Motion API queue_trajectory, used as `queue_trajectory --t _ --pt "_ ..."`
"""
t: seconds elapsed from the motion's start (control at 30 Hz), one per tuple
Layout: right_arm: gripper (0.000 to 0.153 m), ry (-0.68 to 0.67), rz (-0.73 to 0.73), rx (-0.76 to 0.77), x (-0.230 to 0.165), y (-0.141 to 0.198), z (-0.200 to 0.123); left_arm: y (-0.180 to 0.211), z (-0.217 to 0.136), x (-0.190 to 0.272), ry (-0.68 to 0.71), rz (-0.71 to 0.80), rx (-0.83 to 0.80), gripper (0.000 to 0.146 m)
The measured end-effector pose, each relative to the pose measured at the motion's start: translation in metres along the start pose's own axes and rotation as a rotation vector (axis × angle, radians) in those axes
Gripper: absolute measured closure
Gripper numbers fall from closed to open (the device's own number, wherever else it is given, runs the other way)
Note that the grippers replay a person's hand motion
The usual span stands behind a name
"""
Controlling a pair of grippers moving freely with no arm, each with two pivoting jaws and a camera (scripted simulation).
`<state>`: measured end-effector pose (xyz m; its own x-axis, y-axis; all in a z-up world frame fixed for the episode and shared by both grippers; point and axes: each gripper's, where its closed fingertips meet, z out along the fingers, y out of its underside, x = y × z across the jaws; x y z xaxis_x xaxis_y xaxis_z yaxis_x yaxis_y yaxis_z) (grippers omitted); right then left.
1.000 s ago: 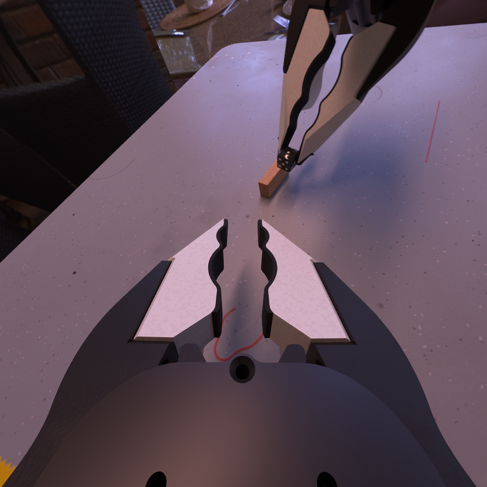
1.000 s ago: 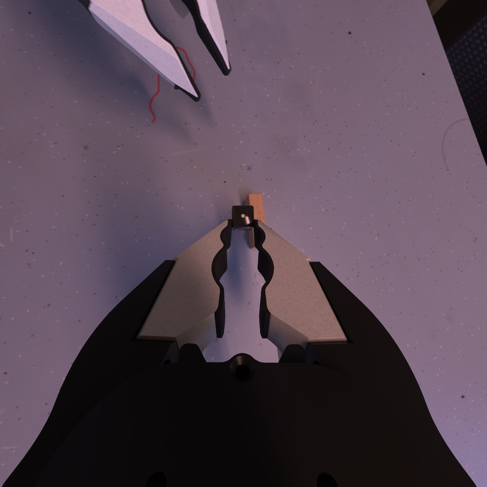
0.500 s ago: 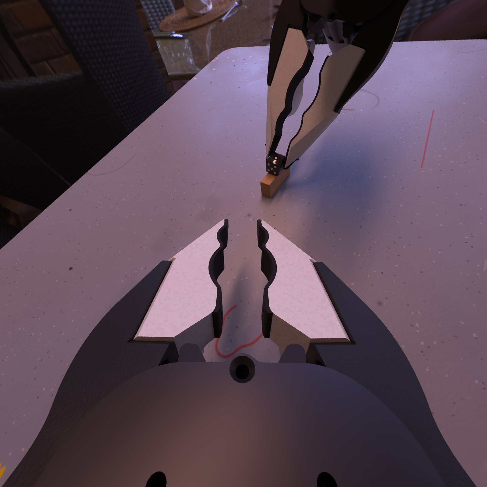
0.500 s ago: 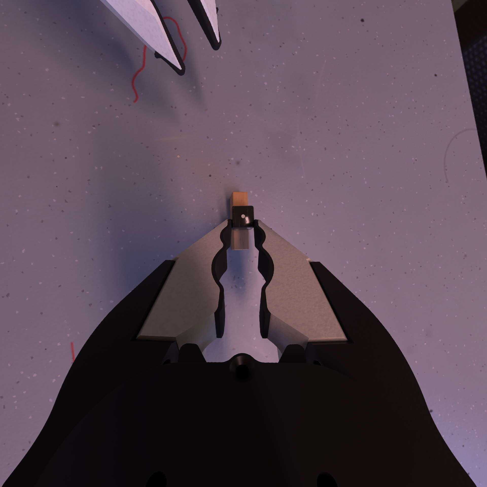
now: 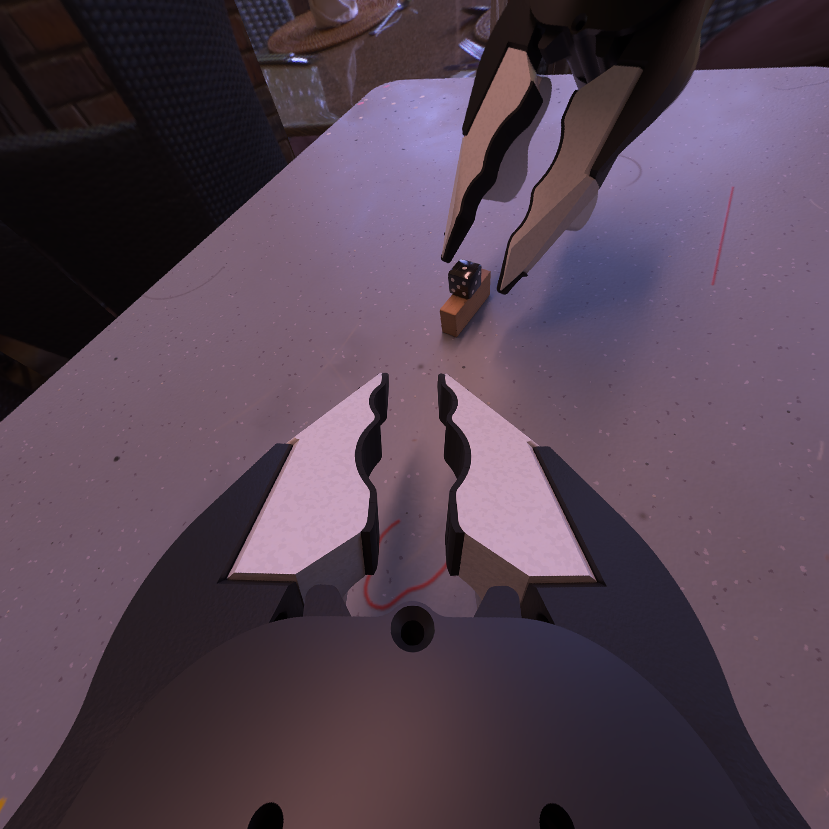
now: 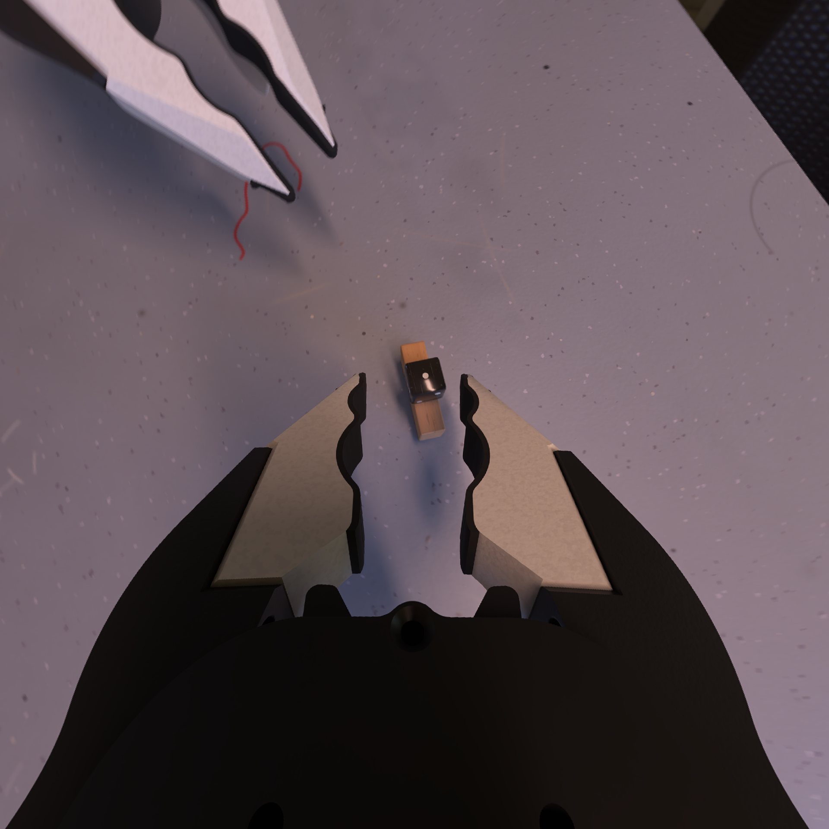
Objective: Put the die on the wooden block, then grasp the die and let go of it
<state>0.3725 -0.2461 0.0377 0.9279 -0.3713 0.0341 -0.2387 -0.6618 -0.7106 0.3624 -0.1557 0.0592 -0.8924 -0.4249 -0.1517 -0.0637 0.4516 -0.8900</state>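
Observation:
A small black die (image 5: 464, 279) with white pips rests on a short wooden block (image 5: 463, 307) that lies flat on the grey speckled table (image 5: 628, 403). In the right wrist view the die (image 6: 425, 378) sits across the block (image 6: 428, 415). My right gripper (image 6: 412, 381) is open, its fingertips on either side of the die and apart from it; it also shows in the left wrist view (image 5: 476, 274) hanging over the die. My left gripper (image 5: 412, 381) is open and empty, low over the table short of the block; it also shows in the right wrist view (image 6: 311, 175).
A thin red squiggle (image 6: 244, 215) lies on the table under the left gripper. A straight red line (image 5: 722, 235) marks the table to the right. Dark wicker chairs (image 5: 148, 103) stand past the table's left edge, and a second table (image 5: 314, 36) with a woven mat behind.
My right gripper has opened and let go of the die, which now sits free on the block. The right gripper has risen a little. The left gripper has hardly moved.

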Motion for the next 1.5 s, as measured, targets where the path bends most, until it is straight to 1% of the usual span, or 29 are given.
queue_trajectory --t 0.1,0.2,0.4,0.63,0.73,0.87,1.07,1.2,1.37,1.43,1.5 --pt "0.112 0.026 0.097 0.048 -0.001 -0.003 0.003 0.000 0.000 0.001 -0.002 0.005 0.000 0.124" --pt "0.113 0.057 0.170 0.061 0.003 -0.003 0.003 -0.001 0.000 0.001 -0.002 0.007 -0.001 0.124" --pt "0.114 0.075 0.219 0.067 0.005 -0.002 0.005 -0.001 0.000 0.002 0.000 0.012 0.000 0.124" --pt "0.132 0.053 0.327 0.083 0.004 -0.002 0.006 -0.002 0.000 0.004 0.006 0.017 0.000 0.124" --pt "0.132 0.027 0.365 0.093 0.004 -0.002 0.006 -0.002 0.000 0.004 0.010 0.017 0.001 0.124" --pt "0.132 -0.041 0.428 0.095 0.005 -0.002 0.006 -0.003 -0.001 0.005 0.011 0.017 0.002 0.124" --pt "0.132 -0.049 0.408 0.091 0.005 -0.002 0.005 -0.003 -0.001 0.004 0.011 0.011 0.005 0.124" --pt "0.132 -0.052 0.412 0.118 0.006 -0.004 -0.001 -0.002 -0.001 0.004 0.013 0.011 0.004 0.124" --pt "0.132 -0.006 0.414 0.136 0.006 -0.004 -0.011 -0.002 -0.001 0.004 0.012 0.011 0.004 0.124" --pt "0.134 0.018 0.391 0.129 0.003 -0.003 -0.013 -0.002 -0.001 0.004 0.011 0.012 0.004 0.124" --pt "0.135 0.035 0.336 0.102 -0.003 0.001 -0.014 -0.003 -0.001 0.003 0.009 0.012 0.005 0.124"
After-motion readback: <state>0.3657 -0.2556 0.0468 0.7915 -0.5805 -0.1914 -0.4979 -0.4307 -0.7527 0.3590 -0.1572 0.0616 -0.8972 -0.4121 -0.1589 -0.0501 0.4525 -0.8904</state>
